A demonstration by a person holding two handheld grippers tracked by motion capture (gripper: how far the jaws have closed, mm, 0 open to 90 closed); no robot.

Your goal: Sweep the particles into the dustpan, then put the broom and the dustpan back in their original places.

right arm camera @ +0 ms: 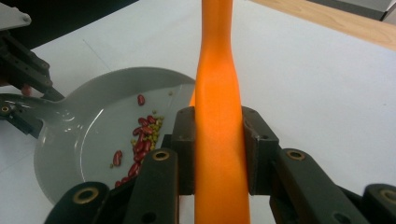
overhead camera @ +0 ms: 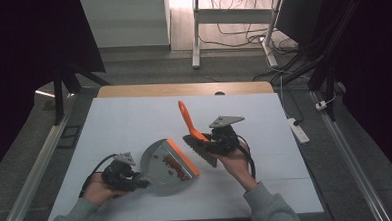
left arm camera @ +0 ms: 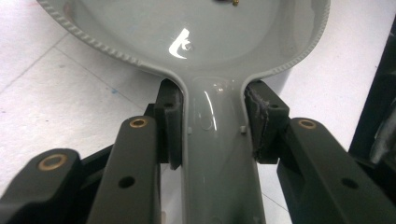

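A grey dustpan (overhead camera: 164, 164) with an orange front lip lies on the white table, holding several red beans (right arm camera: 139, 148) and some small yellow-green grains. My left gripper (overhead camera: 137, 182) is shut on the dustpan's handle (left arm camera: 217, 154), both pads pressed against its sides. An orange-handled brush (overhead camera: 188, 122) with dark bristles hangs just right of the pan's lip, bristles angled down toward the table. My right gripper (overhead camera: 211, 139) is shut on the brush handle (right arm camera: 219, 140), which rises up and away between the jaws.
The white table top (overhead camera: 134, 123) has a wooden strip along its far edge. Black frames and rails flank the table left and right. A desk with trailing cables stands on the floor beyond. A white power strip (overhead camera: 299, 130) lies off the right edge.
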